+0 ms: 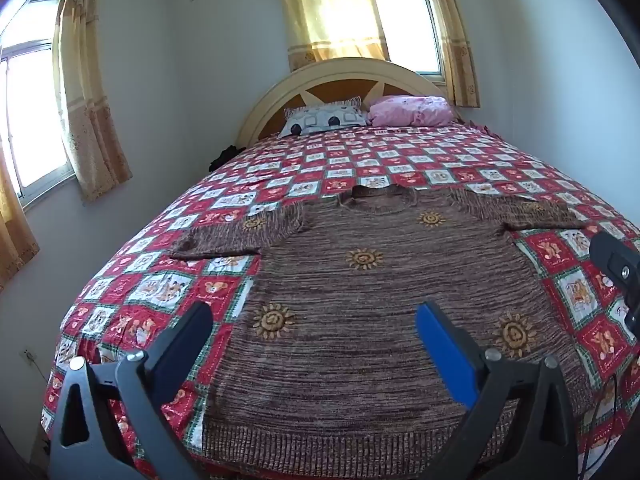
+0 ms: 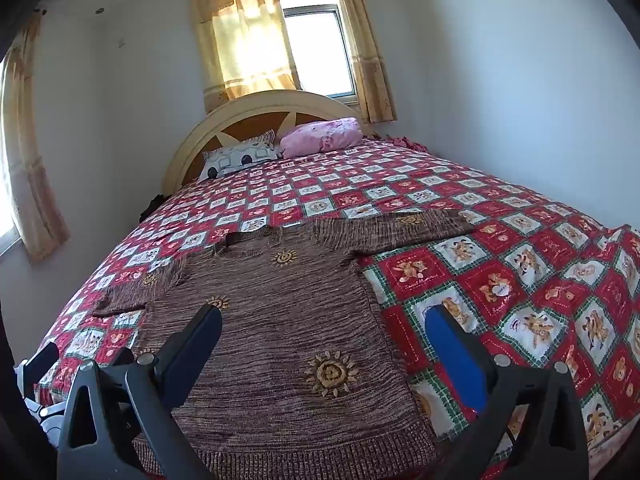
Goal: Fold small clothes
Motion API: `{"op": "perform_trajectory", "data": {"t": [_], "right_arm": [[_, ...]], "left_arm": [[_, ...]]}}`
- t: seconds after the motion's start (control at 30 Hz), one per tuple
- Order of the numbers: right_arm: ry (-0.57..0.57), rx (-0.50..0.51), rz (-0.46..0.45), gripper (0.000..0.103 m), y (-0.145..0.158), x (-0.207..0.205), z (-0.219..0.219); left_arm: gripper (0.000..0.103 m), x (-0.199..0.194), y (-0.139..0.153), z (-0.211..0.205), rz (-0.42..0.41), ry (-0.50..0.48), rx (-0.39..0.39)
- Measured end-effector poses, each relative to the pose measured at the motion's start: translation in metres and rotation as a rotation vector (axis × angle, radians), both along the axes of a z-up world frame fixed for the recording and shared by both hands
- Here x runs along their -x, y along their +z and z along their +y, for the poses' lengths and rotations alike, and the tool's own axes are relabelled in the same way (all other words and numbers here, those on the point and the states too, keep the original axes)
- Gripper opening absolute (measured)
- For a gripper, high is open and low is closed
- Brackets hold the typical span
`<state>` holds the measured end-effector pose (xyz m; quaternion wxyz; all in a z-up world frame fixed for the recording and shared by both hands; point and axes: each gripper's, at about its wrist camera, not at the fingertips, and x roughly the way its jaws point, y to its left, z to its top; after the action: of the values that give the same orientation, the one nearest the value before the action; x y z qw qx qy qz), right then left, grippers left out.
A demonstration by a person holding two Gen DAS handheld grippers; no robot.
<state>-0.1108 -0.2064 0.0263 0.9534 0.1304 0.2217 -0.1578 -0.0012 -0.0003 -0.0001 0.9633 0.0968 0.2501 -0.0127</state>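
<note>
We see the bed (image 1: 460,152) with its patchwork quilt carrying the brown knitted sweater (image 1: 384,300) spread flat and wholly unfolded near the foot edge, while our left gripper (image 1: 316,344) and right gripper (image 2: 324,344) hover wide open, holding nothing.

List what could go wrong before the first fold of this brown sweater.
1. The sweater hem lies at the bed's near edge, so a pull toward you may drag it off.
2. Both left tongs and right tongs hang open, gripping nothing; a pinch may catch the patchwork bedspread too.
</note>
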Motion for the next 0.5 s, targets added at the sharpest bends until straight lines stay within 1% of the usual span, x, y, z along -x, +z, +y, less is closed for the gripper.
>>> {"op": "perform_trajectory", "data": {"t": [0.03, 0.07, 0.1, 0.17, 0.27, 0.33, 0.5], "right_arm": [[0.001, 0.002, 0.000, 0.102, 0.000, 0.000, 0.000], [0.003, -0.009, -0.001, 0.102, 0.000, 0.000, 0.000], [0.006, -0.008, 0.001, 0.102, 0.000, 0.000, 0.000], [0.010, -0.006, 0.004, 0.102, 0.000, 0.000, 0.000], [0.013, -0.006, 0.003, 0.102, -0.008, 0.002, -0.005], [0.008, -0.006, 0.009, 0.102, -0.006, 0.001, -0.003], [0.003, -0.006, 0.017, 0.102, -0.007, -0.001, 0.001]], "left_arm": [[0.103, 0.007, -0.002, -0.004, -0.022, -0.007, -0.016], [0.103, 0.014, -0.002, -0.005, -0.016, -0.026, 0.000], [0.103, 0.014, -0.006, -0.008, -0.004, -0.026, 0.003], [0.103, 0.002, -0.011, -0.014, 0.048, -0.020, 0.008], [0.103, 0.001, -0.011, -0.009, 0.042, -0.014, 0.025], [0.103, -0.002, -0.008, -0.001, 0.053, -0.018, 0.047], [0.103, -0.002, -0.010, -0.002, 0.056, -0.020, 0.036]]}}
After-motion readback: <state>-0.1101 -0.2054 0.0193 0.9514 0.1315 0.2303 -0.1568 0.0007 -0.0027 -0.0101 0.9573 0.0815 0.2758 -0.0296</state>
